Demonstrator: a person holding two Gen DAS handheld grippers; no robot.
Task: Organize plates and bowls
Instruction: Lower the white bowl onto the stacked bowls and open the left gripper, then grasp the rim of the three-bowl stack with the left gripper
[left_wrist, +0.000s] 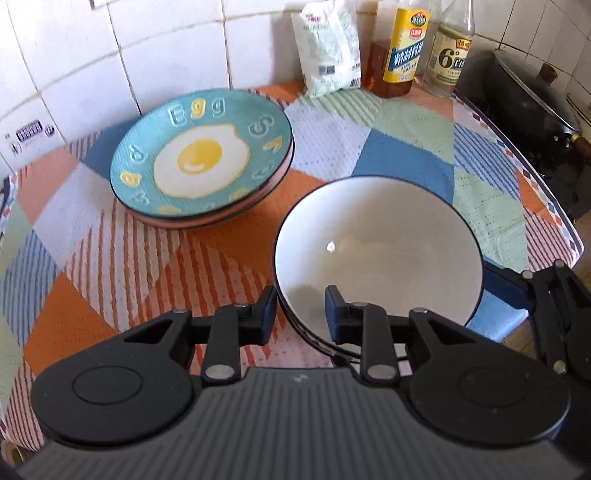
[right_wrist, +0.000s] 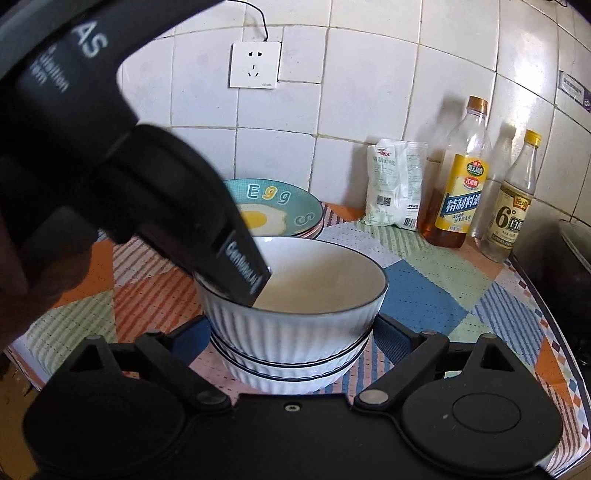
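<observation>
A white ribbed bowl (left_wrist: 380, 243) with a dark rim sits on top of a stack of like bowls (right_wrist: 295, 369) on the patterned tablecloth. My left gripper (left_wrist: 300, 295) straddles its near rim, one finger outside and one finger (right_wrist: 255, 284) inside, slightly apart and not pinching it. My right gripper (right_wrist: 291, 332) stands wide open around the lower bowls, its blue pads close to their sides. A teal egg plate (left_wrist: 199, 155) tops a stack of pink plates at the back left.
A white bag (left_wrist: 328, 48), an oil bottle (left_wrist: 402, 44) and a vinegar bottle (left_wrist: 450, 51) stand along the tiled wall. A dark wok (left_wrist: 535, 99) sits on the stove past the table's right edge (left_wrist: 565, 206). A wall socket (right_wrist: 255, 64) is above the plates.
</observation>
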